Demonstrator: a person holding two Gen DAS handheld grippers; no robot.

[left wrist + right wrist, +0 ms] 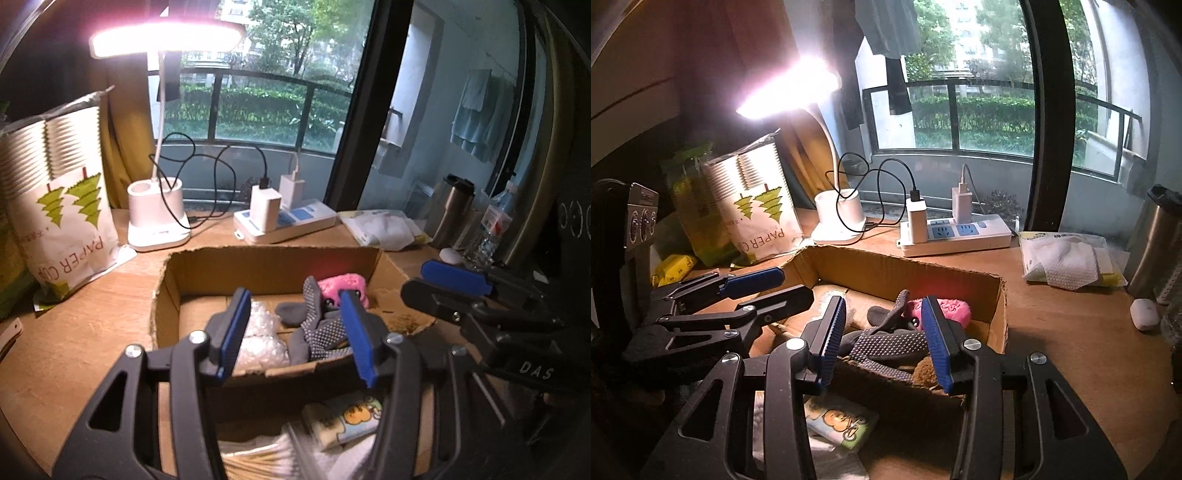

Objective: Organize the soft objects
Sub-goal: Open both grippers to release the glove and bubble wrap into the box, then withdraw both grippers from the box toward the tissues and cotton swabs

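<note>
The left gripper has its jaws apart with nothing between the pads. The right gripper is the same: jaws parted, nothing clamped. Both hang above the near edge of the box, side by side, the right one showing at the right of the left wrist view.

Much of the sorting looks done, going by what lies in the box. Straight ahead of the left gripper, past its fingertips, is a dotted grey glove. Beyond that, toward the far wall, sits a pink toy. Just ahead of the left finger lies a bubble wrap bundle. From the right wrist view the same glove and pink toy appear between and just past the fingers, all resting on the box floor, touching or overlapping one another.

What seems left lies below the grippers, on the near side of the box wall: a cartoon pack, a stack of cotton swabs and some white soft material whose kind I cannot tell. In the right wrist view the pack sits under the left finger. Off to the right of the right gripper, well apart from the box, a wipes bag lies on the table; whether it belongs to the task is unclear.

My judgement: the task is past halfway, with a few near items yet to go in.
</note>
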